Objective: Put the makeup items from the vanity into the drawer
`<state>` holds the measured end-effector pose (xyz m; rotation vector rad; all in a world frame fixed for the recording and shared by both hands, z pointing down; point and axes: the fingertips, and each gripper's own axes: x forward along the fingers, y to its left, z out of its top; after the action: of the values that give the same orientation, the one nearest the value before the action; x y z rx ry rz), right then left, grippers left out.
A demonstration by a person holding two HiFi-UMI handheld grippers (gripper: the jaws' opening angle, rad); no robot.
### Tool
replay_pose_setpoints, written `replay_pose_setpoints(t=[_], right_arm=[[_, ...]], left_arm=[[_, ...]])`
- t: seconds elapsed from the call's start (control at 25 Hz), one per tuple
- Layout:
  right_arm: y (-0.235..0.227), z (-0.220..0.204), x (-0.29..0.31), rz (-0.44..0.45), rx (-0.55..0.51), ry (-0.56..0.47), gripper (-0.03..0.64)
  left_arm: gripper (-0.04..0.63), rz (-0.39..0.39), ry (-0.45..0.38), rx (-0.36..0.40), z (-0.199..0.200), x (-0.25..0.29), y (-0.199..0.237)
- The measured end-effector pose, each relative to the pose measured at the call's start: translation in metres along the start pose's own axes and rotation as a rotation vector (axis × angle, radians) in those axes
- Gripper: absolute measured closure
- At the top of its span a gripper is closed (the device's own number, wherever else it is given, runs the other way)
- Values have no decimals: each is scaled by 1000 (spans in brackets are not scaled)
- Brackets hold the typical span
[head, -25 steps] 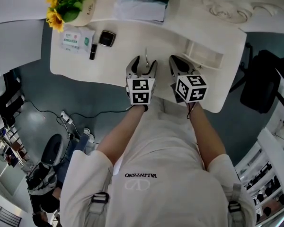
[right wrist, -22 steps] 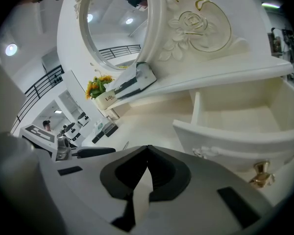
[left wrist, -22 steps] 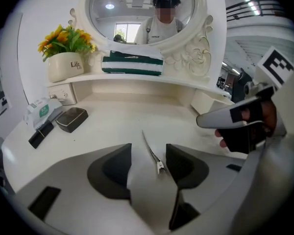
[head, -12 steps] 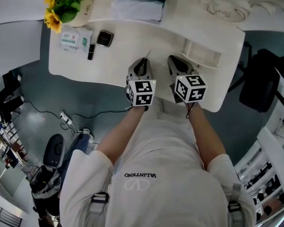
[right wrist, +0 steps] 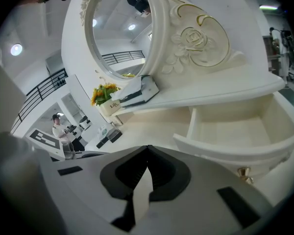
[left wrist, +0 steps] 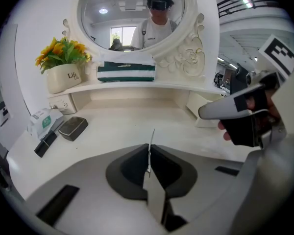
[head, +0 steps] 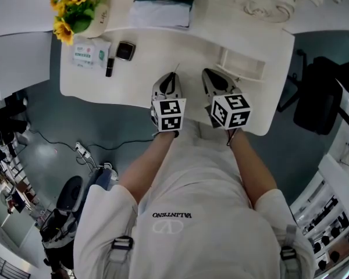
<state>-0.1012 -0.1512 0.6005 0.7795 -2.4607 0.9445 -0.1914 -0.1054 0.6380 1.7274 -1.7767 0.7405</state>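
Left gripper view: left gripper (left wrist: 149, 153) jaws, just closing, clench a thin stick (left wrist: 152, 136); right gripper (right wrist: 147, 151) clenched, empty. Drawer (right wrist: 225, 148) beyond looks empty; compact (left wrist: 72, 128) waits far left.

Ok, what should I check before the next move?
1. Grip: left hand-held gripper shut on the thin stick, jaws just closed: ok.
2. Target: drawer open: ok.
3. Room in drawer: ok, where visible.
4. Spare: right hand-held gripper shut, empty: ok.
5. Way to drawer free: not ok, right hand-held gripper sits between.
6. Other items off vanity: not ok; compact and black tube lie there.
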Motion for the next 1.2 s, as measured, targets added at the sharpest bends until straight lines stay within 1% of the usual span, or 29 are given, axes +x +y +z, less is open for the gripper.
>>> replay_pose_setpoints(t=[0.16, 0.52, 1.04, 1.2], right_arm=[[3, 6, -10, 2, -1, -15, 604], [-11, 29, -42, -47, 7, -77, 604], [-31, 40, -78, -123, 48, -147, 604], [-41, 43, -90, -150, 61, -169, 604]], left_arm=[[578, -25, -32, -1, 16, -9, -11], [578, -94, -79, 23, 49, -21, -40], [578, -183, -127, 59, 84, -28, -82], [578, -216, -128, 79, 91, -28, -100]])
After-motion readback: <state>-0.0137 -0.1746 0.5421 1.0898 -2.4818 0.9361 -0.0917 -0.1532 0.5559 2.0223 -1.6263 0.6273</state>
